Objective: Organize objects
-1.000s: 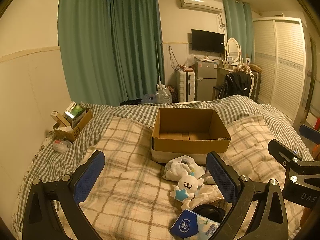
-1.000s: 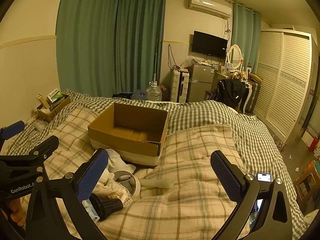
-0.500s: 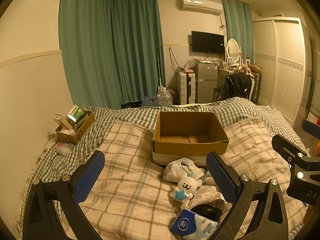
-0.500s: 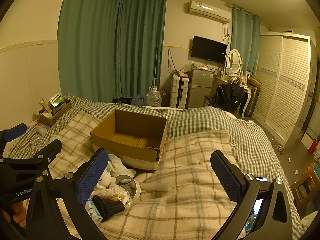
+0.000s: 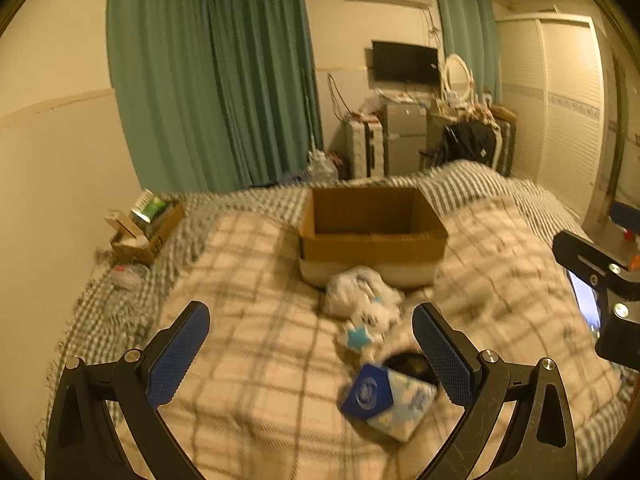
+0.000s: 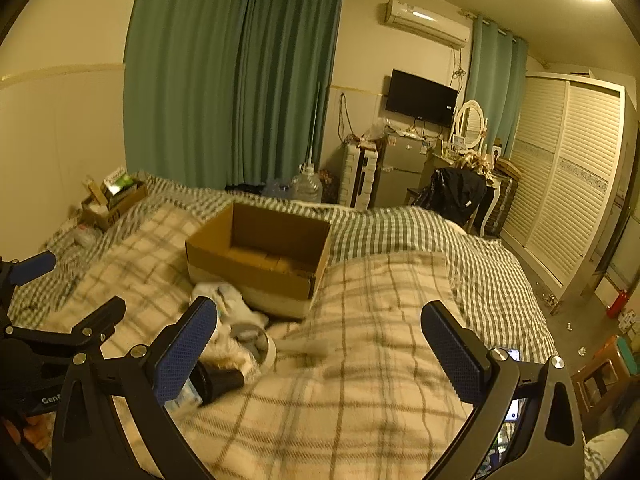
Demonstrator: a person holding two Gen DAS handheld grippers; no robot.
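An open, empty cardboard box (image 5: 372,224) stands on the checked bed cover (image 5: 256,320); it also shows in the right wrist view (image 6: 260,256). In front of it lies a pile: white cloth (image 5: 360,292), a small white plush toy with a blue star (image 5: 360,332), a blue-and-white tissue pack (image 5: 384,400) and a black object (image 5: 408,362). The right wrist view shows the white cloth (image 6: 228,300), a tape roll (image 6: 256,340) and the black object (image 6: 218,380). My left gripper (image 5: 312,356) is open and empty, above the cover left of the pile. My right gripper (image 6: 320,352) is open and empty, right of the pile.
A small box of clutter (image 5: 144,224) sits at the bed's far left by the wall. Green curtains (image 5: 208,80), a fridge (image 5: 404,136), a chair with a black jacket (image 5: 468,144) and a louvred wardrobe (image 6: 568,184) stand beyond the bed. A phone (image 6: 510,400) is mounted by my right gripper.
Both grippers have pulled back and risen, so the box and pile look farther away. The current frames are motion-blurred. Both stay open and empty.
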